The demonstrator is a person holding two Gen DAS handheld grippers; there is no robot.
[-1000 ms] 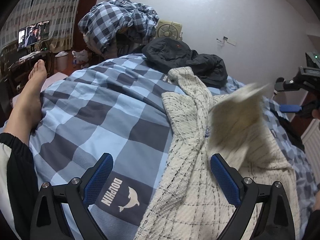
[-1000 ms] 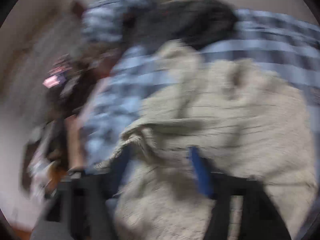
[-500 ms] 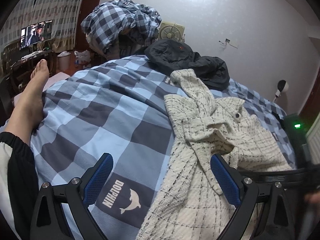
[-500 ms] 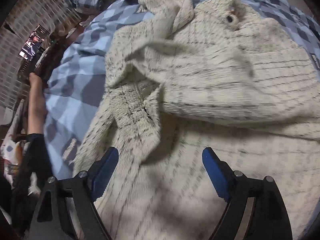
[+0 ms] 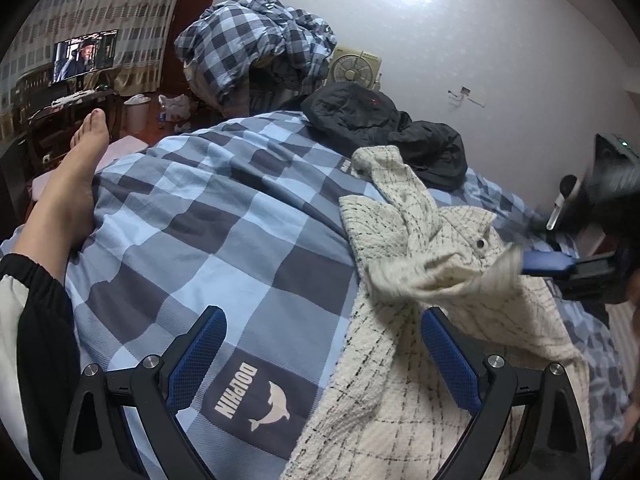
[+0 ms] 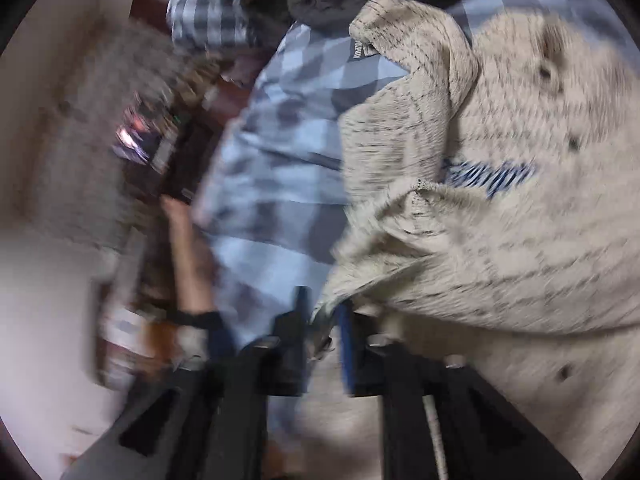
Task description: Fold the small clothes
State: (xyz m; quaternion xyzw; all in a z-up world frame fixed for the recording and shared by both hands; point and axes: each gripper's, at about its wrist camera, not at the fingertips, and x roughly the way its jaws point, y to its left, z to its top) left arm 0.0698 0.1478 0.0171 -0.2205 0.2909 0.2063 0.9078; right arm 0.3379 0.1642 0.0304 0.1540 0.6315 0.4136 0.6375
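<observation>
Two grippers work over a cream checked garment [image 5: 452, 360] on the bed [image 5: 224, 224]. The left gripper [image 5: 320, 354] hovers with fingers spread wide, holding nothing; the garment lies under its right finger. The right gripper [image 6: 322, 320] is closing its fingers on a fold of the garment's edge (blurred). The duvet label reads "DOLPHIN" [image 5: 236, 390].

Checked blue bed cover [image 5: 224, 216] carries cream knit garment [image 5: 420, 360] and black jacket [image 5: 384, 128].
</observation>
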